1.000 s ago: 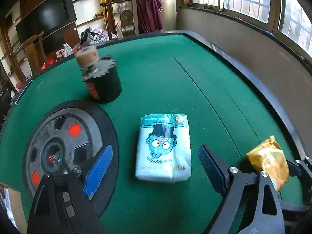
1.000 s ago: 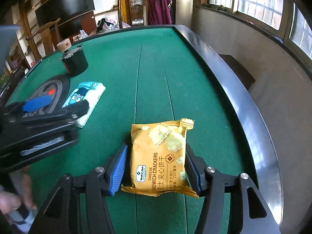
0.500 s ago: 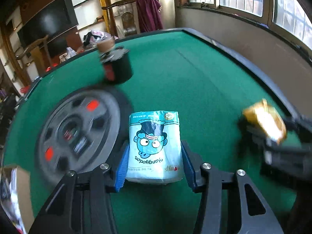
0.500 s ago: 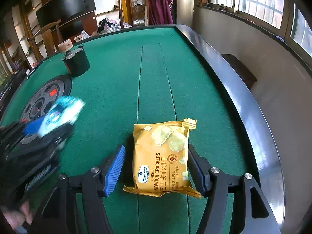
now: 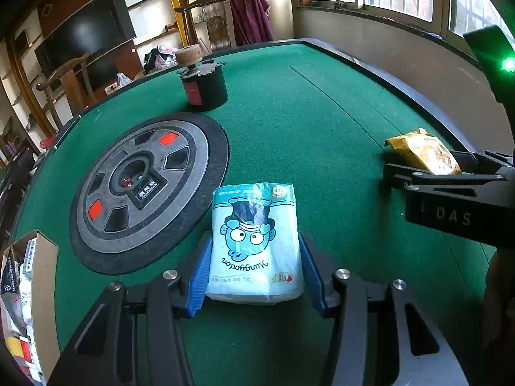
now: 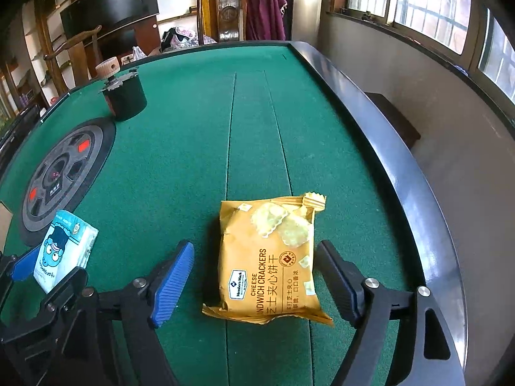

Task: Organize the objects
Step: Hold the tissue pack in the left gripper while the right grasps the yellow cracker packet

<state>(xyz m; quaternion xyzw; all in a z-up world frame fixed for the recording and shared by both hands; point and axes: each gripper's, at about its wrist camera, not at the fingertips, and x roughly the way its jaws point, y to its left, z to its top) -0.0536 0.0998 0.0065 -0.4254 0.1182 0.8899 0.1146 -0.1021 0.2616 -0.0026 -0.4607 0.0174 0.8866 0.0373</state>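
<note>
My left gripper [image 5: 254, 273] is shut on a light blue tissue pack [image 5: 256, 241] with a cartoon face, held just above the green felt. The pack also shows at the left of the right wrist view [image 6: 66, 251]. A yellow cheese cracker packet [image 6: 268, 260] lies flat on the felt between the fingers of my right gripper [image 6: 257, 276], which is open, with gaps on both sides. The packet and the right gripper show at the right of the left wrist view [image 5: 425, 152].
A round grey and black mahjong centre panel [image 5: 145, 186] is set in the table [image 6: 370, 103]. A black cup with a wooden-knobbed tool [image 5: 202, 87] stands behind it. A cardboard box of items [image 5: 29, 289] sits at the near left edge.
My left gripper closed on the tissue pack and lifted it slightly. My right gripper opened wider around the cracker packet, which has not moved.
</note>
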